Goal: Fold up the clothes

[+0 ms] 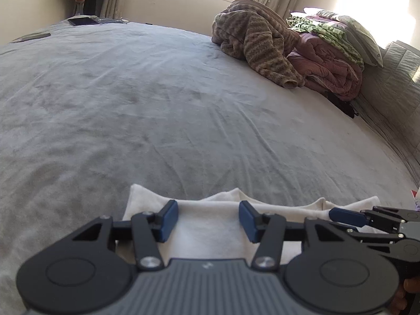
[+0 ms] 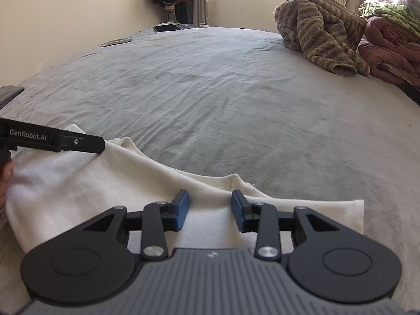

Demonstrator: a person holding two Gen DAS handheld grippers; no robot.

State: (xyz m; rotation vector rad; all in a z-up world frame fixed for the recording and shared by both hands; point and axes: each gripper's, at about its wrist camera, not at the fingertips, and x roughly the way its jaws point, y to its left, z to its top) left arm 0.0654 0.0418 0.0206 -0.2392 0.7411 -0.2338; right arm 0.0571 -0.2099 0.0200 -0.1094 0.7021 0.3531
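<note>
A white garment lies flat and partly folded at the near edge of a grey bed. My left gripper is open just above its left part, jaws apart with cloth showing between them. My right gripper is open over the garment's right part, near a raised fold of its far edge. The right gripper also shows at the right of the left wrist view. The left gripper's body shows at the left of the right wrist view. Neither holds anything.
A brown patterned blanket and a stack of pink and green quilts with a pillow sit at the bed's far right by the headboard. A tablet lies at the far left. A window is behind.
</note>
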